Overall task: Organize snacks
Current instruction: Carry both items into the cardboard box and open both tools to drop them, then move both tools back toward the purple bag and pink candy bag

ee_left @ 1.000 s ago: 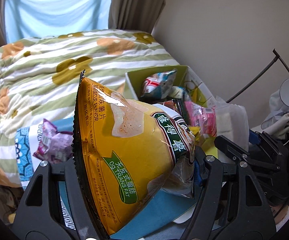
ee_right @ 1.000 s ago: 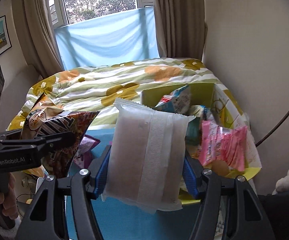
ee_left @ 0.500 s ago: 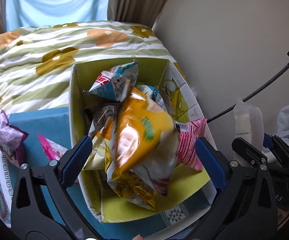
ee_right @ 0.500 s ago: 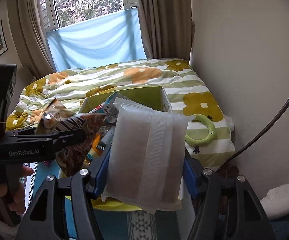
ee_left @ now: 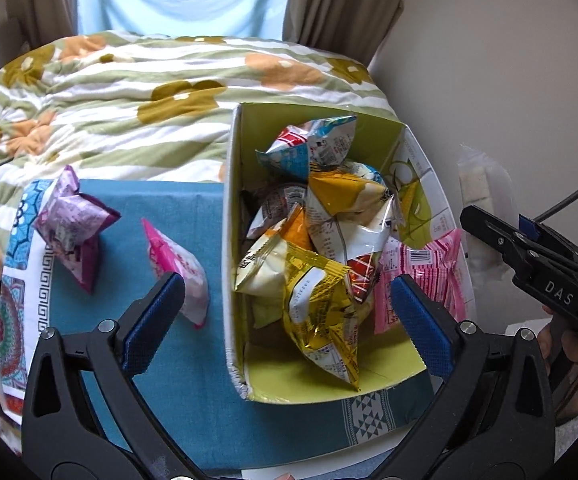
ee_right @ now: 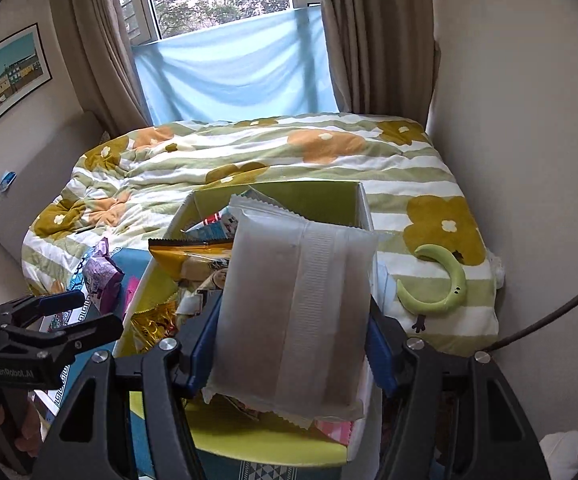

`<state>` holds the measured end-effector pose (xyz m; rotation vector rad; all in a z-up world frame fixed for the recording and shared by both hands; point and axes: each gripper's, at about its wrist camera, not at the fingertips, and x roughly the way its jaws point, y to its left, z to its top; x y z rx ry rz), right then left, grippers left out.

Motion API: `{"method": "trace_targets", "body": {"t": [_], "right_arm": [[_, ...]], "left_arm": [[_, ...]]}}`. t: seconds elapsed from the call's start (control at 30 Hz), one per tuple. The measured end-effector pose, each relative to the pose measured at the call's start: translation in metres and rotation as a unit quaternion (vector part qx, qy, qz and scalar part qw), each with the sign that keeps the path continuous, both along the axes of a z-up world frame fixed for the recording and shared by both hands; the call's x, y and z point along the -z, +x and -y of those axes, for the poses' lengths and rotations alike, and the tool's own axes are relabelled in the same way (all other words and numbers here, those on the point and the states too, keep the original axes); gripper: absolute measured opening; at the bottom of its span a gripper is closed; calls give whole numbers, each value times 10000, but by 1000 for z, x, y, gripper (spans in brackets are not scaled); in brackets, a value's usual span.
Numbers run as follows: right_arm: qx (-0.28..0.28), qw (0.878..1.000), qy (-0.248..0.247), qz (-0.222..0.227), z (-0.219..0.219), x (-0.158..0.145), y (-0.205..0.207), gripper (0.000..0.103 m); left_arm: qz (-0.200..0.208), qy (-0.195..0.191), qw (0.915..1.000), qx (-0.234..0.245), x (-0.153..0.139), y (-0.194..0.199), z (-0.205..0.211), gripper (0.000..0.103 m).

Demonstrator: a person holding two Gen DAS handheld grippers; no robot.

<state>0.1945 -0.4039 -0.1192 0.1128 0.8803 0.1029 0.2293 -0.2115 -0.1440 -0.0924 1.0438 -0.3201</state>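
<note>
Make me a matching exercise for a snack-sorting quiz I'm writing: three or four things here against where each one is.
Things:
1. frosted white packet
2. purple foil snack bag
3. crinkled gold foil bag
4. green crescent-shaped toy

Places:
A. on the flowered quilt
B. inside the green-lined cardboard box
C. clamped in the right gripper
D. on the blue cloth, outside the box

Pairs: 1-C, 2-D, 3-B, 4-A

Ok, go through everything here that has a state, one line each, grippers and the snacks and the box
Left hand-held gripper: open, empty, above the box.
Right hand-held gripper: shut on the white packet.
White packet: held upright over the box.
Box: open-topped, piled with snack bags.
Yellow chip bag: lying loose in the box.
Purple packet: outside the box, on the blue cloth.
Pink packet: outside the box, on the blue cloth.
</note>
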Motion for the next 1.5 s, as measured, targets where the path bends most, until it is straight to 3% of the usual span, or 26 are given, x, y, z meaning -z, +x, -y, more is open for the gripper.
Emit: {"method": "trace_targets", "body": {"t": [0.13,0.17,0.2,0.23,0.27,0.57,1.03,1.27,1.5], "right_arm": [[-5,9994,137,-319,-1,19,16,61],[0,9993,186,-339,-2,22,16,66],[3,9992,234,-333,-2,26,13,71],[13,9991,271,-320,-1,29,11,89],[24,9991,290,-299,-2,32,7,99],[74,9998,143,-118,-9,36,-23,100],[-256,9988,108,415,-55,-12,-51,100],[-328,9972,251,621,-111,-28,-45,100],[-96,9982,250,538,-175,-26,-31,100]], "left_arm": [[-41,109,9998,-166,3,-5,-13,102],[-63,127,9997,-198,6,-7,-16,102],[-85,141,9996,-229,8,-8,-19,102],[-110,153,9995,-259,11,-10,-22,102],[-141,159,9994,-282,14,-12,-25,102],[-230,155,9989,-381,26,-38,-47,102],[302,234,9957,-842,-15,-72,-123,102],[427,345,9953,-802,-28,-57,-182,102],[367,476,9975,-368,-26,-20,-233,102]]}}
